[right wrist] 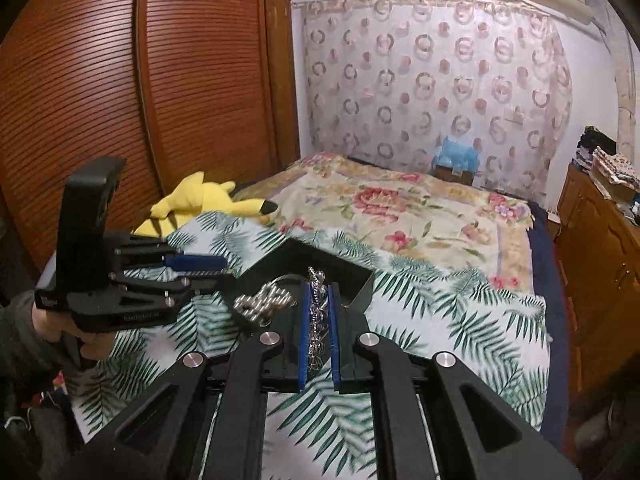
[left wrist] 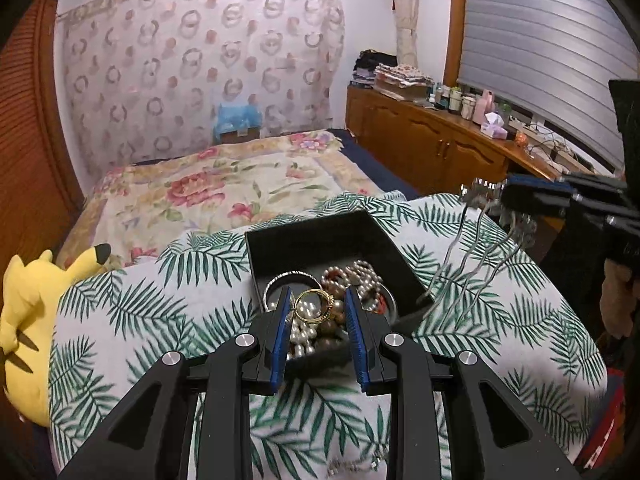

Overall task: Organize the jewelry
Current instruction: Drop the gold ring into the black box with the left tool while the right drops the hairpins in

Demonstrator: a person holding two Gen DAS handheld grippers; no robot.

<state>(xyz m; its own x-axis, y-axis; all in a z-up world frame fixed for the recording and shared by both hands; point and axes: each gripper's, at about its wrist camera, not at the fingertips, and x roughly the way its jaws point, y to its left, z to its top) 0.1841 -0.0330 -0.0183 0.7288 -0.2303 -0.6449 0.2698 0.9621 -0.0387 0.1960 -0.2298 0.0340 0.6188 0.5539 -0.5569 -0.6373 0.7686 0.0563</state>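
A black box point(left wrist: 320, 236) sits on a palm-leaf cloth point(left wrist: 140, 320), holding pearls point(left wrist: 304, 330), bead strands point(left wrist: 356, 276) and a silver bangle point(left wrist: 288, 278). My left gripper point(left wrist: 316, 294) hovers just above its near side, shut on a gold ring point(left wrist: 314, 306) that stands tilted between the blue pads. My right gripper point(left wrist: 505, 192) is up at the right, shut on a silver necklace point(left wrist: 460, 260) whose strands hang towards the box's right corner. In the right wrist view the necklace point(right wrist: 318, 312) lies pinched between the pads of the right gripper point(right wrist: 320, 286), above the box point(right wrist: 362, 294). The left gripper point(right wrist: 228, 270) is at the left.
A yellow plush toy point(left wrist: 32, 320) lies at the cloth's left edge. A floral bed cover point(left wrist: 224, 192) stretches behind the box. A cluttered wooden cabinet point(left wrist: 432, 136) runs along the right and a slatted wardrobe point(right wrist: 120, 100) along the left. A thin silver chain point(left wrist: 352, 466) lies on the cloth below my left gripper.
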